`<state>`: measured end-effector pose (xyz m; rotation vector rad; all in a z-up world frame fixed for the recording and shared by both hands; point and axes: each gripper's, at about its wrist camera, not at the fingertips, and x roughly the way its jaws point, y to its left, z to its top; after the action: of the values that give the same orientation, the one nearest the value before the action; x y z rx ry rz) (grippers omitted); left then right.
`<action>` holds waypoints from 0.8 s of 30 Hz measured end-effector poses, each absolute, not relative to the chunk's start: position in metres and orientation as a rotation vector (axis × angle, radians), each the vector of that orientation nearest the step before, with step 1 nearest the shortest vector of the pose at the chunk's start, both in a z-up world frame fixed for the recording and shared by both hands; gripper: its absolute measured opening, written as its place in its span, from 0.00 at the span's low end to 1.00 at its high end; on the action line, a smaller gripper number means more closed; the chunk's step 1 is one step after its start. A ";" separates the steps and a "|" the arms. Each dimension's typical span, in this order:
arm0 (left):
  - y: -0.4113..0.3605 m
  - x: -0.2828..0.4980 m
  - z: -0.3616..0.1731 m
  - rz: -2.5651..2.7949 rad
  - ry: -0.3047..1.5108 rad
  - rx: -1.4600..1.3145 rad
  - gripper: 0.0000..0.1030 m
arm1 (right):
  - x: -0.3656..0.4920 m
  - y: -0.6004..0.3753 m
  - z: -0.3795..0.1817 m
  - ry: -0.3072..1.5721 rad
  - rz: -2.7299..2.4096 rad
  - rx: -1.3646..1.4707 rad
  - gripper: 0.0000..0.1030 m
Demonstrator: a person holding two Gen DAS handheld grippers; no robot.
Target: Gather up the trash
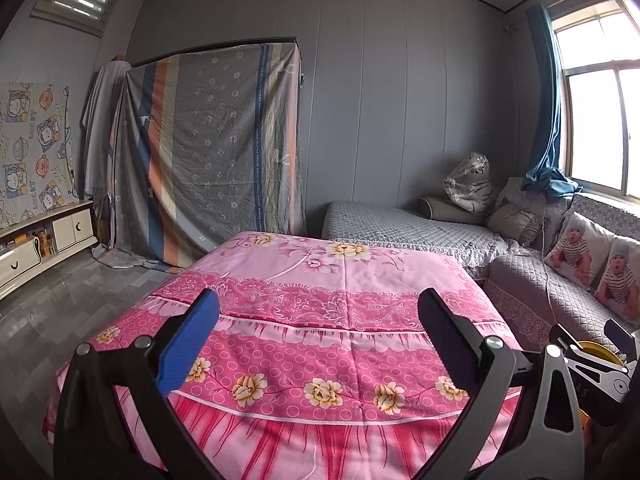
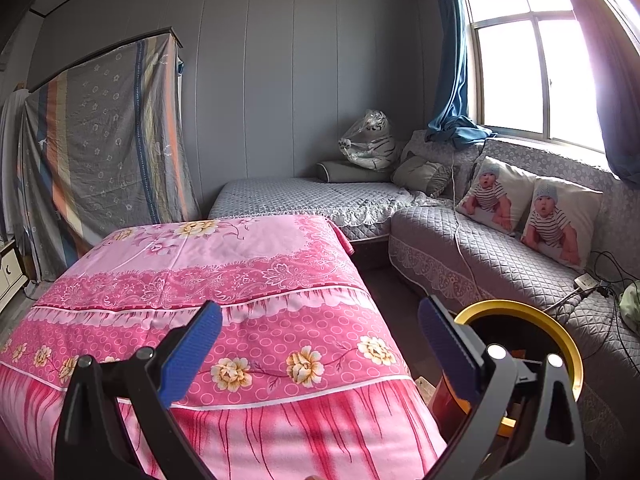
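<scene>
Trash is nowhere on the pink cloth-covered table (image 1: 344, 280), so with both my left tongs (image 1: 320, 344) and right tongs (image 2: 320, 348) spread empty, I risk knocking the gold-rimmed bin (image 2: 560, 332) beside the table.

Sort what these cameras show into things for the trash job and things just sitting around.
For the job:
- left gripper, open
- right gripper, open
- gold-rimmed bin between table and sofa

Just there:
- pink floral tablecloth
- grey sofa
- baby-print cushions
- bagged toy tiger
- power strip

No loose trash is visible.
</scene>
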<state>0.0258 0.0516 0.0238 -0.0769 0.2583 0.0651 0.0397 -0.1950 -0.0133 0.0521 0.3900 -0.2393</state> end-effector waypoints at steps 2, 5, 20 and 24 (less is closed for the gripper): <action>0.052 0.026 0.023 0.064 0.260 -0.079 0.92 | 0.040 -0.195 -0.014 0.395 -0.238 0.053 0.92; 0.053 0.027 0.023 0.062 0.265 -0.082 0.92 | 0.040 -0.196 -0.015 0.400 -0.237 0.054 0.92; 0.051 0.029 0.019 0.045 0.276 -0.089 0.92 | 0.042 -0.197 -0.019 0.415 -0.240 0.059 0.92; 0.051 0.030 0.018 0.044 0.274 -0.089 0.92 | 0.041 -0.197 -0.021 0.419 -0.241 0.060 0.92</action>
<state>0.0302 0.0508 0.0184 -0.0895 0.2742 0.0440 0.0412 -0.1972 -0.0207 0.0602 0.4193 -0.2413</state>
